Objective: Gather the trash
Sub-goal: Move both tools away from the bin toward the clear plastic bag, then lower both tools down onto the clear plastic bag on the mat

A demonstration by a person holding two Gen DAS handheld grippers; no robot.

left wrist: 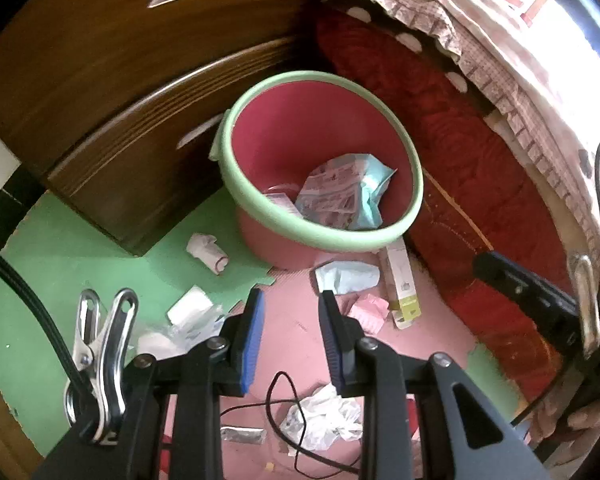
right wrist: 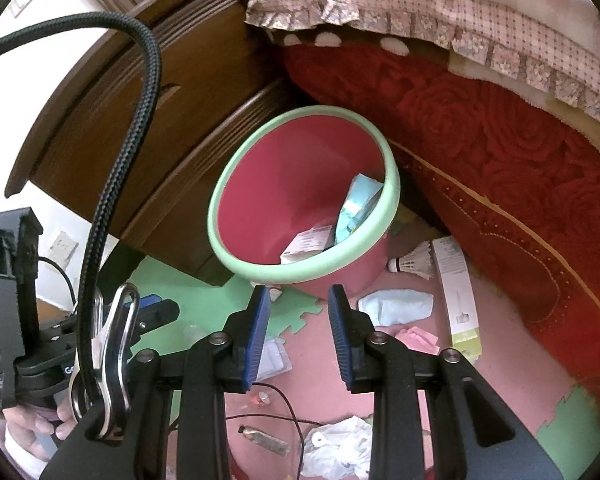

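A round pink plastic bin with a pale green rim (left wrist: pixel 414 184) stands on the floor in the corner between a dark brown wooden drawer cabinet (left wrist: pixel 100 92) and a bed draped in a deep red rose-patterned cover (left wrist: pixel 472 152). Inside the bin lie a crumpled pale blue printed wrapper (left wrist: pixel 348 192) and a small white carton (right wrist: pixel 306 246).

Trash is scattered on the floor of pink and green foam mat tiles (left wrist: pixel 80 248) in front of the bin. Just before the bin lies a pale blue crumpled packet (left wrist: pixel 348 276), with a pink paper scrap (left wrist: pixel 368 310) beside it. A long white and yellow-green cardboard box (left wrist: pixel 402 280) lies along the foot of the bed cover. A white feathered shuttlecock (right wrist: pixel 414 262) rests next to the bin, near that box. On the green tile sits a rolled white paper wad (left wrist: pixel 208 252), and closer in a heap of white tissue and clear plastic (left wrist: pixel 188 312). Nearest the cameras lie a crumpled white plastic bag (left wrist: pixel 324 416), a small silver foil tube (left wrist: pixel 244 436) and a thin black wire (left wrist: pixel 284 400).

The left hand-held gripper (left wrist: pixel 291 304) hangs above the pink tile, its blue-padded fingers parted and holding nothing. The right hand-held gripper (right wrist: pixel 298 304) is likewise spread and empty, aimed at the near rim of the bin.
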